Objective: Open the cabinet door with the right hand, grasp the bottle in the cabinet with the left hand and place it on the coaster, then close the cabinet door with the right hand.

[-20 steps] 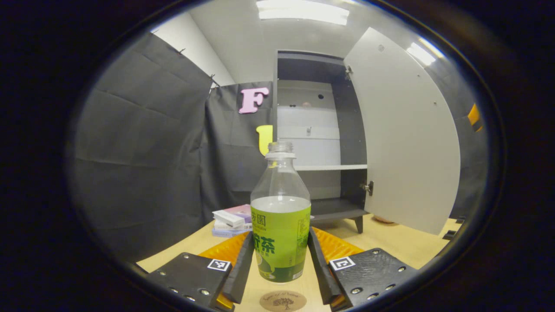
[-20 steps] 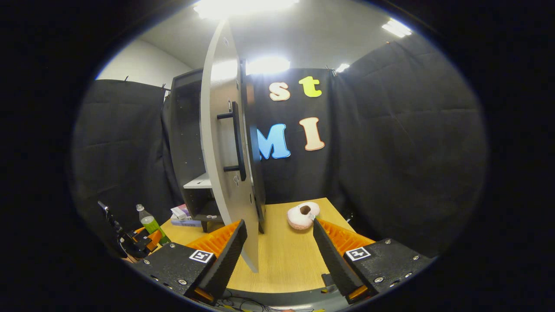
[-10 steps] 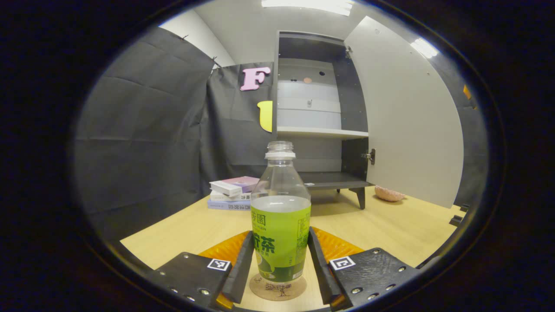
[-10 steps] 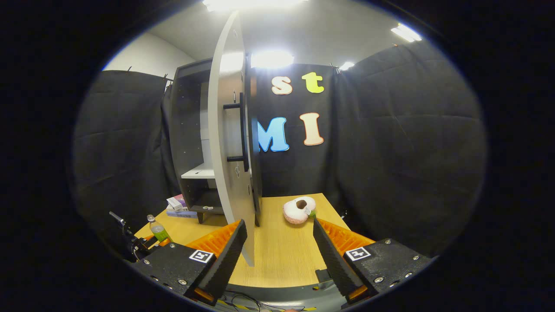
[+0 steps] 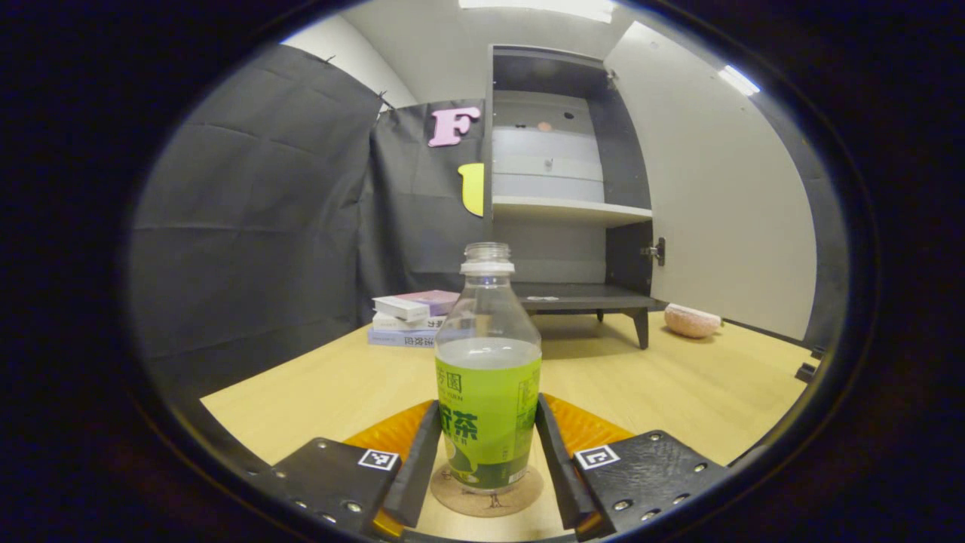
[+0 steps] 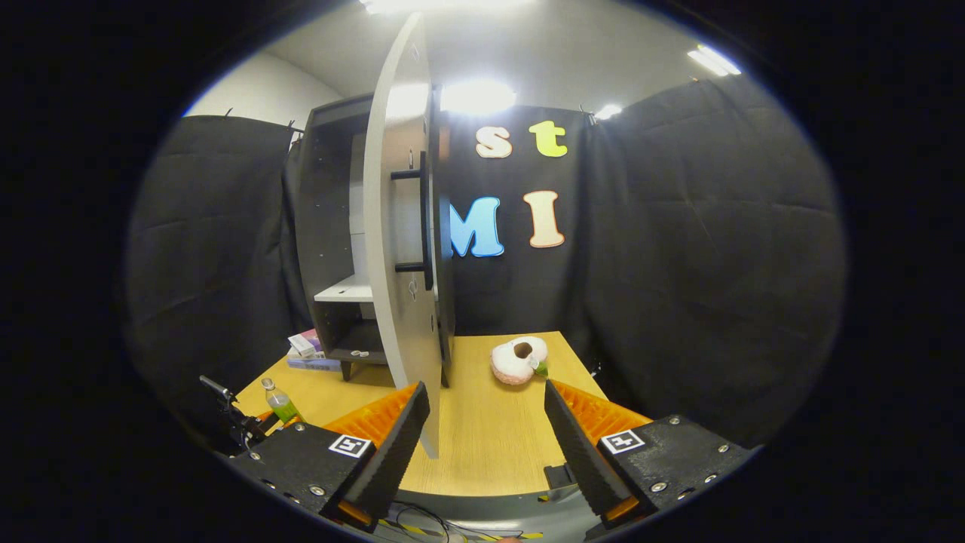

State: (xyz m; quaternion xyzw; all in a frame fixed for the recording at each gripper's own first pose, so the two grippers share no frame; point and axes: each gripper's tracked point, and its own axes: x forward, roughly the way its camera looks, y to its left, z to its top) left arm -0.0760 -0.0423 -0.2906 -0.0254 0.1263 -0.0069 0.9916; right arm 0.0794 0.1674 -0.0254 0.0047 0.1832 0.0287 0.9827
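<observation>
A clear bottle (image 5: 488, 392) with a green label and pale liquid stands upright on a round cork coaster (image 5: 520, 494) on the wooden table. My left gripper (image 5: 486, 407) is shut on the bottle's labelled lower part, both fingers pressing its sides. Behind it the dark cabinet (image 5: 558, 188) stands with its pale door (image 5: 724, 211) swung wide. In the right gripper view the door (image 6: 396, 249) is edge-on with its black handle (image 6: 426, 219) facing me. My right gripper (image 6: 486, 422) is open and holds nothing, a little short of the door's lower corner. The bottle (image 6: 280, 403) is at far left.
A stack of books (image 5: 411, 317) lies left of the cabinet. A pink-and-white plush toy (image 6: 516, 360) rests on the table (image 6: 490, 445) right of the door. The table's front edge is just below my right gripper.
My left gripper has come down with the bottle, which now rests on the coaster. My right gripper has drawn back a little from the door, staying open.
</observation>
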